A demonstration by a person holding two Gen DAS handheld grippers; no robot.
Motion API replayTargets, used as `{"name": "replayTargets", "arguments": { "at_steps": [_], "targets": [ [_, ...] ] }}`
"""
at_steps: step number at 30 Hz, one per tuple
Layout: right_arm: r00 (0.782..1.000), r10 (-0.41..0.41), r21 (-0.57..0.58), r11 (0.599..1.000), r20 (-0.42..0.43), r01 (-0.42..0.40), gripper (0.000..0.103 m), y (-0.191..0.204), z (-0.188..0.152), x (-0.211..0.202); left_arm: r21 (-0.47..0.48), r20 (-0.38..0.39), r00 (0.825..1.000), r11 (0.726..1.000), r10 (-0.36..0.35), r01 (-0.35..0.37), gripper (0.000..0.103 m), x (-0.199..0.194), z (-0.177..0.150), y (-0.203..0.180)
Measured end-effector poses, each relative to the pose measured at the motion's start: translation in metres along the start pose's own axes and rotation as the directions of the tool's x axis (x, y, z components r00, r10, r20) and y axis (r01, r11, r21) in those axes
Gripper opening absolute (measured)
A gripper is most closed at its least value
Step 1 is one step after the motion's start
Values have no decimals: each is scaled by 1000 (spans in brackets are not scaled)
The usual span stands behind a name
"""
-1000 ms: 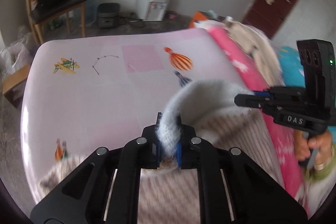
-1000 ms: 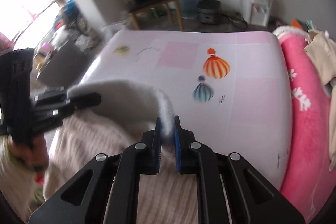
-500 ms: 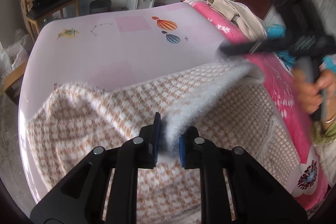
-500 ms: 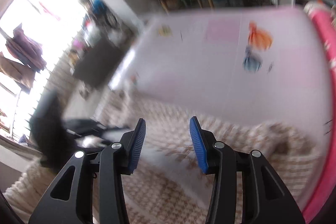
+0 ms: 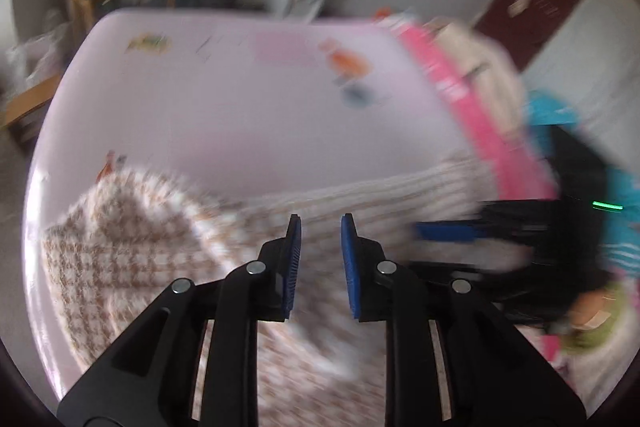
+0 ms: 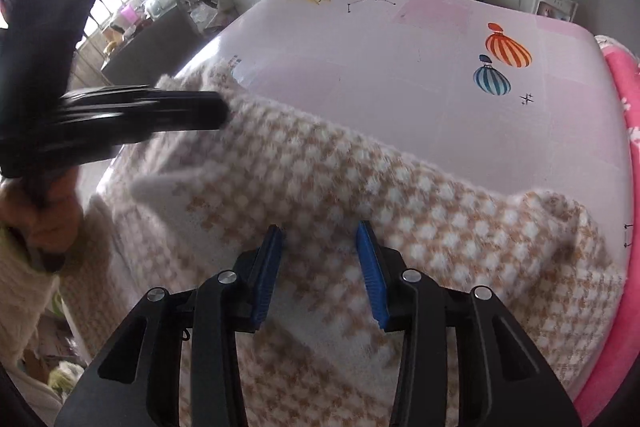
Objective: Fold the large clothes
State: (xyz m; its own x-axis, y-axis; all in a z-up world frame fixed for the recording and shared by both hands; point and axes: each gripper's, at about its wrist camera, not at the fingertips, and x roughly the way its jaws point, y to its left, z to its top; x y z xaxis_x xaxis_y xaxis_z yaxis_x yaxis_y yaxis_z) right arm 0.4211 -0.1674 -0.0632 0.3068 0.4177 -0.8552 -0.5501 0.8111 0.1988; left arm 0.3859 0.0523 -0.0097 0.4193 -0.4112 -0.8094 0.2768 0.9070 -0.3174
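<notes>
Both tools, left (image 5: 317,227) and right (image 6: 320,231), gape empty over the soft, floppy tan-and-white houndstooth fleece garment (image 6: 360,187); pinch its edge ahead.

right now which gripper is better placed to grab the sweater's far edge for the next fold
Left, probably. The left gripper sits right at the houndstooth sweater's far edge on the pink bedsheet. The right gripper, open, hovers over the sweater's middle.
</notes>
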Motion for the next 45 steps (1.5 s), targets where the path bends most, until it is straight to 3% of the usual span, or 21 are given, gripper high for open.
{"name": "replayTargets", "arguments": {
  "at_steps": [7, 9, 13, 15, 16, 17, 18, 20, 26, 29, 33, 36, 38, 41, 45],
  "targets": [
    [999, -36, -6, 999, -23, 36, 39, -23, -35, -44, 25, -18, 1000, 1000, 18, -17, 14, -8, -13, 18],
    [998, -36, 0, 999, 45, 36, 39, -21, -31, -73, 56, 18, 999, 998, 30, -31, 14, -21, -13, 14],
    [993, -48, 12, 999, 107, 47, 39, -21, -18, -82, 133, 50, 996, 989, -71, 64, 15, -33, -12, -10],
    [997, -43, 25, 999, 67, 42, 39, -22, -15, -62, 156, -29, 995, 983, -97, 101, 15, -16, -16, -29],
    [998, -56, 22, 998, 37, 55, 39, -21, -15, -47, 167, -76, 995, 983, -70, 82, 16, -3, -21, -35],
    [998, -66, 16, 998, 17, 65, 39, -21, -17, -37, 195, -119, 993, 981, 5, 18, 16, 12, -29, -41],
    [997, -81, 7, 997, -8, 81, 39, -20, -21, -26, 221, -108, 994, 975, 30, -5, 16, 15, -33, -44],
    [994, -107, -48, 993, 11, 107, 38, -18, -34, -24, 259, -84, 996, 966, 38, -15, 17, 8, -41, -45],
    [982, -181, -70, 982, -48, 178, 38, -20, -48, -48, 193, -104, 994, 981, 21, 0, 18, -14, -48, -14],
    [991, -131, 0, 991, 35, 131, 38, -26, -40, -78, 161, -64, 998, 987, 26, -15, 18, -26, -41, -13],
    [986, -121, 62, 992, 113, 114, 39, -32, -21, -80, 154, 15, 1000, 988, 15, -17, 18, -37, -22, -23],
    [988, -117, 127, 986, 105, 104, 39, -39, -3, -54, 161, 4, 994, 981, 108, -107, 23, -13, -6, -31],
    [986, -139, 160, 979, 87, 124, 39, -45, 6, -30, 178, -17, 974, 960, 224, -217, 23, 13, -2, -26],
    [985, -159, 193, 971, 60, 144, 40, -54, 8, 0, 214, 23, 972, 948, 236, -235, 24, 26, -5, -21],
    [985, -165, 245, 958, 51, 148, 40, -53, 11, -9, 221, 17, 969, 944, 247, -245, 24, 18, -2, -23]
  ]
}}
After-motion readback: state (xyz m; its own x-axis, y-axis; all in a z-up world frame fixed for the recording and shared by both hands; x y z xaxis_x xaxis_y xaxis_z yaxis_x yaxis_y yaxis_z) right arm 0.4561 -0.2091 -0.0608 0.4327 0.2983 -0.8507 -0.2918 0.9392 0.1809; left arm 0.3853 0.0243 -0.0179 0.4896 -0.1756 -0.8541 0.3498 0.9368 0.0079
